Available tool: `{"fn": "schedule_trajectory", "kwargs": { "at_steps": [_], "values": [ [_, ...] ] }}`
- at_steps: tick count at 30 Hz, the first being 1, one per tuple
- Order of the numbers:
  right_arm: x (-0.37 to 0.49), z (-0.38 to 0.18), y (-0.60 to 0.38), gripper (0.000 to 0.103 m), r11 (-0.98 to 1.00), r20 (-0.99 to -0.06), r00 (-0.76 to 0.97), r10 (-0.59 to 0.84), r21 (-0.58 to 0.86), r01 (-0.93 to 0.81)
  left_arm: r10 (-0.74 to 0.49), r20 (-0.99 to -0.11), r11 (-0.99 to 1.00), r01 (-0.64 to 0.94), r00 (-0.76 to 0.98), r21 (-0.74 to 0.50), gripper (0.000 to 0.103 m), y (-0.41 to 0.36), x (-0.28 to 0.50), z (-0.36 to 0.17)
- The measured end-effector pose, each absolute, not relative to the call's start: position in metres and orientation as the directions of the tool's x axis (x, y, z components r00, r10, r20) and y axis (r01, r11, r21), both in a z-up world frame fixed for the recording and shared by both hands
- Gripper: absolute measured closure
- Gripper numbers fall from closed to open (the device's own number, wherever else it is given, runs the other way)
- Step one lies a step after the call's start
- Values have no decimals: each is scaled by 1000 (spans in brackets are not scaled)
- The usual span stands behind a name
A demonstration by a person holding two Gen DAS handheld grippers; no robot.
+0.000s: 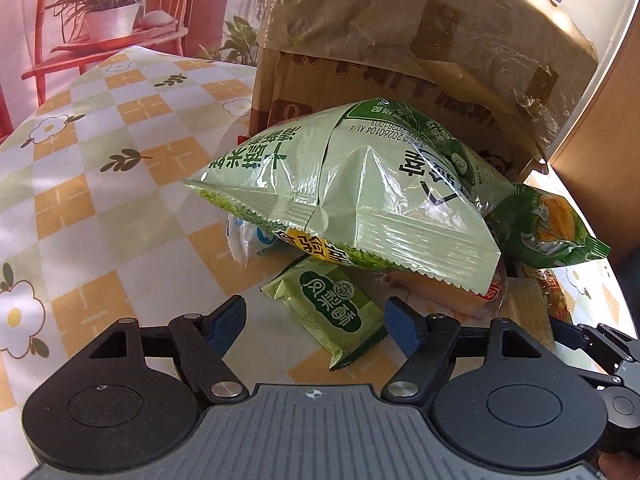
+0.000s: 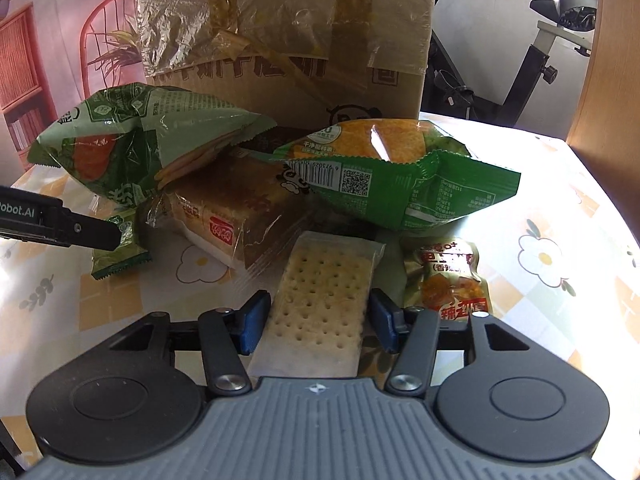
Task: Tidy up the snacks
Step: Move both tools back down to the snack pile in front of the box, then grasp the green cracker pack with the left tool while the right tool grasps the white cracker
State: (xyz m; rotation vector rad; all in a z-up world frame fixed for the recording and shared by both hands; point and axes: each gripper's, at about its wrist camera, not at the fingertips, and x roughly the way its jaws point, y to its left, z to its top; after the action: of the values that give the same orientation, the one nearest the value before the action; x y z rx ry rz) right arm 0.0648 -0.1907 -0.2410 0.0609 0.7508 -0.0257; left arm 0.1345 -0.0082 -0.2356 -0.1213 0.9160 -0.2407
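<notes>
Two grippers hover open over the snack pile before the taped cardboard box (image 2: pixel 288 40): the right gripper (image 2: pixel 316 322) straddles the clear-wrapped cracker pack (image 2: pixel 320 304), best pinched gently, while the left gripper (image 1: pixel 316 322) flanks the small green pastry packet (image 1: pixel 332 312).

Tablecloth (image 1: pixel 100 184), left of frame: orange, pale green and white checks with white flowers. Big bag (image 1: pixel 340 200) at centre: pale green, dark green print. Small packet (image 1: pixel 332 316) below: light green. Brown cardboard box (image 2: pixel 288 32) on top. Cream cracker pack (image 2: pixel 320 304), dotted with holes; dark green bag (image 2: pixel 400 176) with orange picture
</notes>
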Motion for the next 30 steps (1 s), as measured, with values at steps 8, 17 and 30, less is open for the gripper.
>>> {"fn": "schedule_trajectory", "kwargs": {
  "at_steps": [8,17,30],
  "values": [
    [58,-245,-183,46,998,-646,763,-25,26,55,-213,-769,977,157,602,-147,25,-22,142,-243],
    [53,-245,-184,46,998,-631,775,-32,17,56,-179,-768,984,125,615,-130,25,9,116,-242],
    [52,-245,-188,46,998,-627,779,-16,38,51,-152,-767,980,197,624,-34,26,-6,131,-242]
  ]
}}
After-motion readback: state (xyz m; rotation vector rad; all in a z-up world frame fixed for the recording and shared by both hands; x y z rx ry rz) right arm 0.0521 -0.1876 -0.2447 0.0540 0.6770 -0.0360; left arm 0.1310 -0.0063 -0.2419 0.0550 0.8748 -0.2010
